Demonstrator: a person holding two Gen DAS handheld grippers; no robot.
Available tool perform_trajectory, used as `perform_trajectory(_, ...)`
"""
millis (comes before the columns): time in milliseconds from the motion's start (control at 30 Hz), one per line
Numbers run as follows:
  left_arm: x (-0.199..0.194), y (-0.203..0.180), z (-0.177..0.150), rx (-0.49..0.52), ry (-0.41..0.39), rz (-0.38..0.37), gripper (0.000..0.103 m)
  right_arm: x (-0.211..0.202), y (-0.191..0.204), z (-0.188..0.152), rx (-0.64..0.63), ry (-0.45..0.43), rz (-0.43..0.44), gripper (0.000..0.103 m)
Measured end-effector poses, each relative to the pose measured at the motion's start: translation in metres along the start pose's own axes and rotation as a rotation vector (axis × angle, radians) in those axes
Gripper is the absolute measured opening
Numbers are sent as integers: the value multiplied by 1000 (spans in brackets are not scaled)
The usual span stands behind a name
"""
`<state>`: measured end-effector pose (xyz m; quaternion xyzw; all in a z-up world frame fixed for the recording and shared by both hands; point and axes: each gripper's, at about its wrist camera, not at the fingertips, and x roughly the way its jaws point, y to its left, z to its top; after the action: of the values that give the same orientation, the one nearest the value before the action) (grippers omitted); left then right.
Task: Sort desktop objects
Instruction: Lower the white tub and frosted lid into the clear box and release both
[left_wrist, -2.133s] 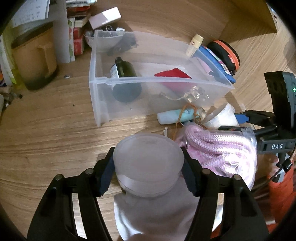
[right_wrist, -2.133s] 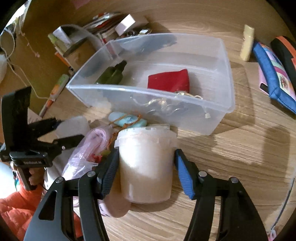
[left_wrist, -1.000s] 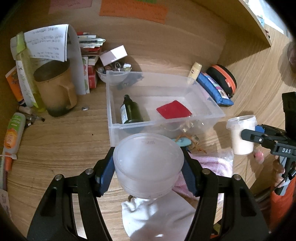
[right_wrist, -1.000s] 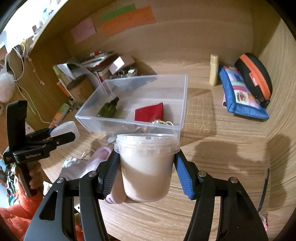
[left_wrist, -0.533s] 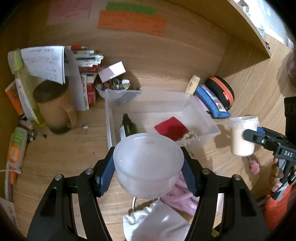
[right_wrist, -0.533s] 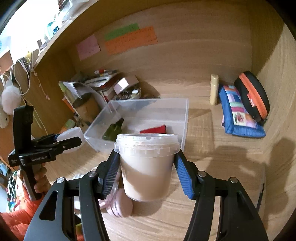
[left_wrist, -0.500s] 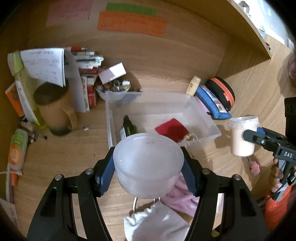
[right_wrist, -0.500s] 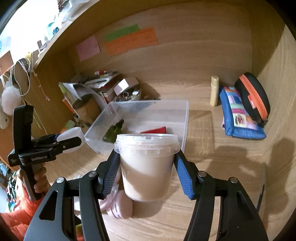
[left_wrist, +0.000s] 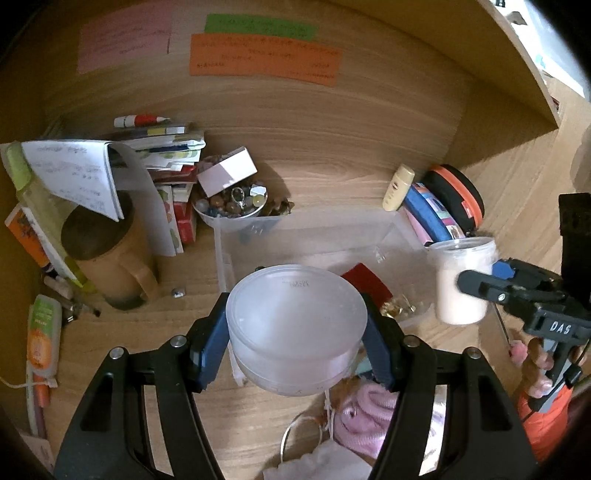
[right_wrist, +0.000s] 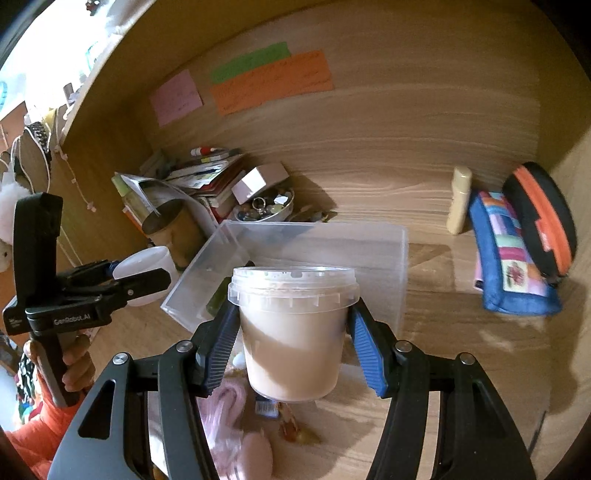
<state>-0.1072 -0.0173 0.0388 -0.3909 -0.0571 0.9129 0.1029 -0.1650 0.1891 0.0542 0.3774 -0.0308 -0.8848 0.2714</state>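
Note:
My left gripper (left_wrist: 295, 347) is shut on a round frosted plastic tub (left_wrist: 295, 325), held above the desk in front of the clear plastic bin (left_wrist: 391, 225). My right gripper (right_wrist: 293, 347) is shut on a lidded tub of cream-coloured stuff (right_wrist: 293, 332), also held in the air before the bin (right_wrist: 400, 258). Each shows in the other's view: the cream tub (left_wrist: 460, 280) at right, the frosted tub (right_wrist: 146, 267) at left. In the bin lie a red pouch (left_wrist: 365, 282) and a dark green bottle (right_wrist: 218, 297), partly hidden.
A brown mug (left_wrist: 110, 266), papers and books (left_wrist: 162, 155) and a bowl of trinkets (left_wrist: 232, 203) stand at the back left. A cream tube (right_wrist: 458, 199), blue pouch (right_wrist: 509, 258) and black-orange case (right_wrist: 543, 214) lie at right. Pink rope (left_wrist: 365, 417) lies below.
Both grippers have risen and drawn back from the desk with their tubs, so more of the back wall and its notes shows. The bin now looks lower and further off.

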Motion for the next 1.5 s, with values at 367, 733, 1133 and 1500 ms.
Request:
perform_trajectory(367,35,-1,19,6,49,-38,65,38,-3,12,-17,42,12,56)
perform_trajectory(733,85,-10,19,25,143,-82,65,68,-11,12,-31,112,-19,56)
perform_trajectory(1133,111,-22,5,73,222,-114,65,87,-16,7,-27,167,-36,56)
perform_trajectory(1500,125,-28,-3,114,267,-87,66,91,-13,0,-76,196,-80,56)
